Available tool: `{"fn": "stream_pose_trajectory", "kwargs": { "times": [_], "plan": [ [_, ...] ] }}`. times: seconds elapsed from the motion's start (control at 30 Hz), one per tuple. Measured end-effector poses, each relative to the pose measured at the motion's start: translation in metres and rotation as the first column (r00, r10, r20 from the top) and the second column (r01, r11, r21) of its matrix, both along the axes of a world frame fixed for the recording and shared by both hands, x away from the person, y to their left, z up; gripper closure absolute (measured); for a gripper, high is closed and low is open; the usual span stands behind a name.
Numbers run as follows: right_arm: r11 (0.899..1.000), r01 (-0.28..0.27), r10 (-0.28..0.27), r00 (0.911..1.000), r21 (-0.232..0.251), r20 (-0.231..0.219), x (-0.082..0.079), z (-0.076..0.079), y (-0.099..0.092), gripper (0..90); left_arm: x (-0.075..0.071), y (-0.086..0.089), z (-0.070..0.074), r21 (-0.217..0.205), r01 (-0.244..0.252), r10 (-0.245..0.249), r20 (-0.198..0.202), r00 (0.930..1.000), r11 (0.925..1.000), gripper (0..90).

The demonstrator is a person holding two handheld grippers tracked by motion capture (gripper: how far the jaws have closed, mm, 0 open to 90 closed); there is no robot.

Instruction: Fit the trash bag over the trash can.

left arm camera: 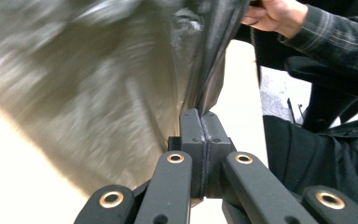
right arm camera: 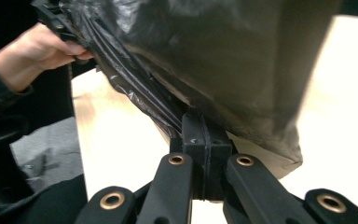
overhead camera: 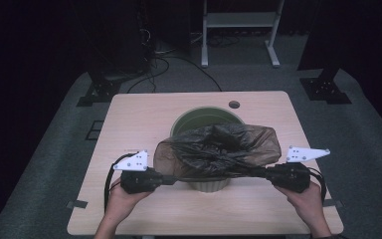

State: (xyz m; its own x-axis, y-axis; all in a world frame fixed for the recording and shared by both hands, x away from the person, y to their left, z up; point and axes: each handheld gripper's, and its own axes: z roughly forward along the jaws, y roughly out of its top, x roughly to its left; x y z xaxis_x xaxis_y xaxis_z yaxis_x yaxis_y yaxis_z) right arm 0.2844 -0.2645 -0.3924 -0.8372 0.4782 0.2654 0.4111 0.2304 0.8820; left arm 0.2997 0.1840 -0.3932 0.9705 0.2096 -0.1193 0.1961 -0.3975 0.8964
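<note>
Two tongs pinching shut on one black bag (overhead camera: 219, 149): left tongs (overhead camera: 171, 178) and right tongs (overhead camera: 258, 173) clamping opposite ends of its near rim, stretching it level, crosswise, just above the green bin (overhead camera: 201, 119) on the tabletop (overhead camera: 139, 114); lowering next, probably.

This looks like a recording lab or studio rather than a home. A single light wooden table (overhead camera: 144, 114) stands on grey carpet (overhead camera: 54, 149), ringed by black curtains. Black stand bases (overhead camera: 98, 92) sit off the tabletop's far corners, loose cables (overhead camera: 164, 67) trail across the floor, and a white metal frame (overhead camera: 238, 30) stands behind.
</note>
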Motion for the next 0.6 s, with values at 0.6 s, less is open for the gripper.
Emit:
{"fn": "stream_pose_trajectory", "kwargs": {
  "times": [0.6],
  "plan": [
    [1.000,-0.001,0.001,0.9997,-0.003,-0.025,-0.004,-0.022,0.005,70.2,0.006,0.006,-0.012,0.019,-0.045,0.045,0.001,0.9990,0.9988,88.3]
  ]
}}
